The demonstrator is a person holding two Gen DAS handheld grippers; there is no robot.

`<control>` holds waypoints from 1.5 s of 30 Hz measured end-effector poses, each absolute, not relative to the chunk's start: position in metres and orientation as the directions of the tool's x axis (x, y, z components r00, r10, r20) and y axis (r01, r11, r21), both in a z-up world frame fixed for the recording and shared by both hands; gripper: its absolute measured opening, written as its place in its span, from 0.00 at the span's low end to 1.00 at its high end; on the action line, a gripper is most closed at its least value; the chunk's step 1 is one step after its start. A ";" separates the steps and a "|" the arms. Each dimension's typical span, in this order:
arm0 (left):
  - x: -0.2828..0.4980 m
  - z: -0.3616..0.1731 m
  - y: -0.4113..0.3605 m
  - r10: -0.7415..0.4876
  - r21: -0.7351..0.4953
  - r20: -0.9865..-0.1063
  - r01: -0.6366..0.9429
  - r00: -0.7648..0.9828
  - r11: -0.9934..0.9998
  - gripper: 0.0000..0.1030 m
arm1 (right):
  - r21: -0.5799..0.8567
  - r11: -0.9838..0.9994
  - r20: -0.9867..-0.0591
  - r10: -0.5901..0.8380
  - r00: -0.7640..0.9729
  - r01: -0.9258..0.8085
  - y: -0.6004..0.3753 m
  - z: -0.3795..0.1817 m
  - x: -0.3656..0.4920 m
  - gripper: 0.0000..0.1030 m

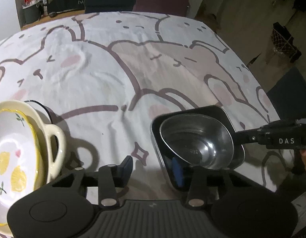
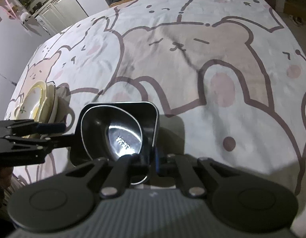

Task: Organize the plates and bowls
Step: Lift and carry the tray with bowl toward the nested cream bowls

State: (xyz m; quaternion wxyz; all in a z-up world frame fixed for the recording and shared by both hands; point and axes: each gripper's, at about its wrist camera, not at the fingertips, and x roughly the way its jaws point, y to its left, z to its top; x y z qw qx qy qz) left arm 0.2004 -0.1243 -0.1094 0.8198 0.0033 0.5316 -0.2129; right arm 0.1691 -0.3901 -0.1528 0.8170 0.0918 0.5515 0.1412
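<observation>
Steel bowl (image 2: 121, 134) sits nested in black square dish (image 2: 149, 109) near table's front edge, on cartoon cloth (image 1: 105, 83). Right gripper (image 2: 152, 163) clamped shut on the dish's near wall; left gripper (image 1: 153, 166) part-closed astride the opposite rim, whether its pads press yet I can't tell. Likely step: lift the pair together, so keep it level or the bowl slides. Lemon-print bowl (image 1: 15, 154) stacked on a dark-rimmed plate (image 1: 41, 105) stands left, apart, probable destination; its handle (image 1: 57, 140) faces the route.

Tablecloth (image 1: 117, 75): white, cartoon bears and rabbits in brown outline, beige fills, pink cheeks. Handled ceramic dish (image 1: 15, 150): cream, yellow rim line, lemon and green leaf print. Square tray (image 2: 147, 115): black. Metal bowl (image 2: 117, 130): shiny silver. Tongs pads (image 1: 176, 170): blue.
</observation>
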 end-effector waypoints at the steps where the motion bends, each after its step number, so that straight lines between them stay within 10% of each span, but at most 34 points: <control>1: 0.201 -0.111 -0.125 -0.349 -0.228 -0.875 0.349 0.336 0.909 0.35 | 0.304 0.944 -0.875 0.331 0.353 -0.132 -0.390 -0.153 0.169 0.06; 9: 0.206 -0.117 -0.128 -0.382 -0.278 -0.871 0.329 0.310 0.902 0.15 | 0.303 0.945 -0.871 0.328 0.365 -0.126 -0.388 -0.153 0.170 0.07; 45: 0.212 -0.114 -0.120 -0.423 -0.354 -0.853 0.257 0.306 0.899 0.08 | 0.275 0.956 -0.885 0.295 0.360 -0.106 -0.376 -0.147 0.172 0.07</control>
